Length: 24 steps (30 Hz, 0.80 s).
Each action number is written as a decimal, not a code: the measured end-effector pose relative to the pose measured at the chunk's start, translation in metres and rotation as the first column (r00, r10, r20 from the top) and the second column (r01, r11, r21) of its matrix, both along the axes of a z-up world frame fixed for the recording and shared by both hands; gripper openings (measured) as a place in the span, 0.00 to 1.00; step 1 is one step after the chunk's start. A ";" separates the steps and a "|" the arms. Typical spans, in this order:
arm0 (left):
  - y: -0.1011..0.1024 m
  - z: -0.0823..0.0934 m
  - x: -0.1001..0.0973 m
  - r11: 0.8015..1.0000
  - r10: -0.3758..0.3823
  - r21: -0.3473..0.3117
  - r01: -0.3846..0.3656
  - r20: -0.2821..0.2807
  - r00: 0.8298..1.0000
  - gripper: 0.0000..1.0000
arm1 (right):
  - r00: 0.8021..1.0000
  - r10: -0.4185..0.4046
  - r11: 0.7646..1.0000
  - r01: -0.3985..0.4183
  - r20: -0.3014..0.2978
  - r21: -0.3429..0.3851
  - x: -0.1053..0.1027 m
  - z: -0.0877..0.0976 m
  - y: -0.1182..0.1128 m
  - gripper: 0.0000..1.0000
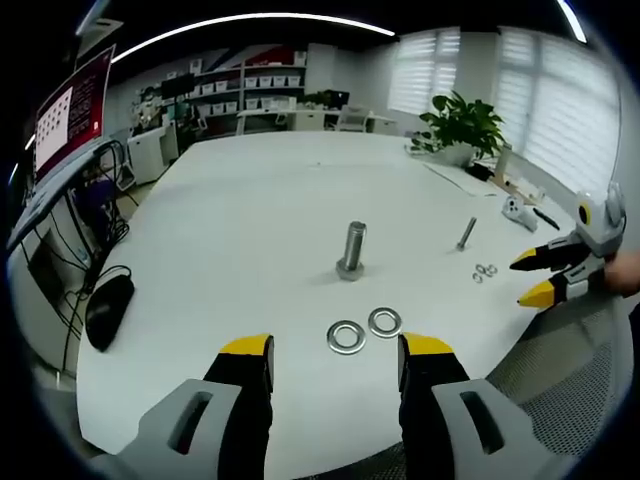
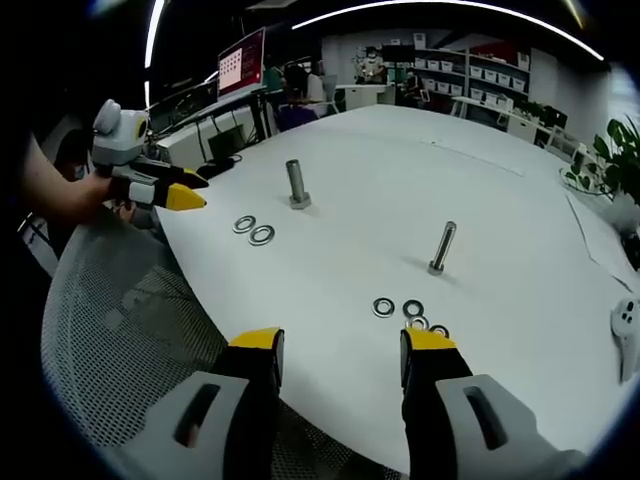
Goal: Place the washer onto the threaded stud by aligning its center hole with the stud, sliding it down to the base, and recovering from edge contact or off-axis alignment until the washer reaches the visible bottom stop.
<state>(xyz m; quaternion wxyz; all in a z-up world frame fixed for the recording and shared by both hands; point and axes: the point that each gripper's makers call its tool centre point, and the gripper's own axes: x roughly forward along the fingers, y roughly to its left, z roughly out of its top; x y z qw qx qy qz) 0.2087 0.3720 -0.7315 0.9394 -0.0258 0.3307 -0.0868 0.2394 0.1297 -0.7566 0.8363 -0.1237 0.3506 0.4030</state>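
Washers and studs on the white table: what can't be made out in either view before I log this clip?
- Small washers by the thin stud: exact count unclear; right gripper jaw tip overlaps the nearest, and they are tiny in the left gripper view.
- Large washers: hole fit to the thick stud too small to judge.
- Stud threads: blurred in both views.
- Left gripper: open, holding nothing.

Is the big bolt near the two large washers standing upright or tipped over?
Upright. The big bolt stands on its head on the white table, threaded end up, with both large washers lying flat beside it, not on it.
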 end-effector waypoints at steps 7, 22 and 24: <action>0.004 -0.003 0.000 1.000 0.008 -0.001 -0.008 -0.006 1.000 0.47 | 1.000 0.014 1.000 -0.014 0.008 -0.012 -0.002 -0.002 0.003 0.49; 0.001 0.000 0.000 1.000 -0.005 -0.005 0.005 0.014 1.000 0.47 | 1.000 -0.019 0.999 0.019 0.008 -0.027 0.002 -0.003 -0.004 0.49; 0.001 0.002 0.000 1.000 -0.006 -0.005 0.006 0.020 1.000 0.47 | 0.999 -0.031 0.999 0.032 0.007 -0.030 0.003 -0.004 -0.006 0.49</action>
